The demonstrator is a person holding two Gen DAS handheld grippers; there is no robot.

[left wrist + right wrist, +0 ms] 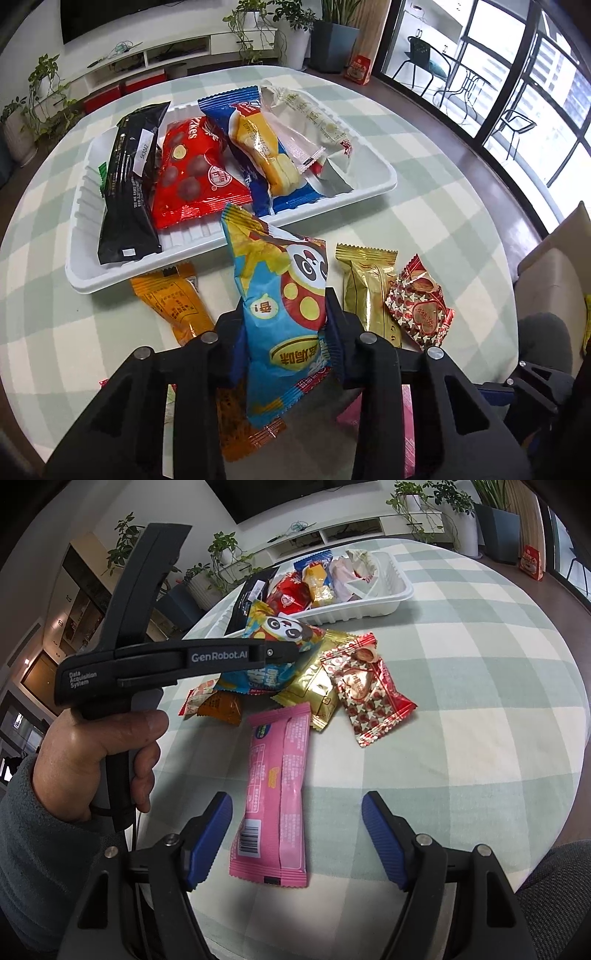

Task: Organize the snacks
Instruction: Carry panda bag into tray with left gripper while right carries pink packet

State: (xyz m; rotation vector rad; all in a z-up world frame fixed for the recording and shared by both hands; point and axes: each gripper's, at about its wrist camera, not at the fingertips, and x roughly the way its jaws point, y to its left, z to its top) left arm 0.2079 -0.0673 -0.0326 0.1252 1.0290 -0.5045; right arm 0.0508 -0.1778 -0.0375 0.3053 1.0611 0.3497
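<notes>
My left gripper [286,314] is shut on a blue panda snack bag [280,291] and holds it above the table, just in front of the white tray [369,188]. The bag also shows in the right wrist view [280,635], pinched in the left gripper [291,651]. The tray holds a black packet [129,184], a red packet [192,173], a blue-and-yellow packet [258,147] and a white packet [314,122]. My right gripper [295,819] is open and empty over a pink packet [277,794] lying on the table.
On the checked tablecloth [461,701] lie a gold packet [365,288], a red star-patterned packet [421,306] and an orange packet [170,302]. The round table's edge curves at the right. A sofa [554,277] stands beyond it.
</notes>
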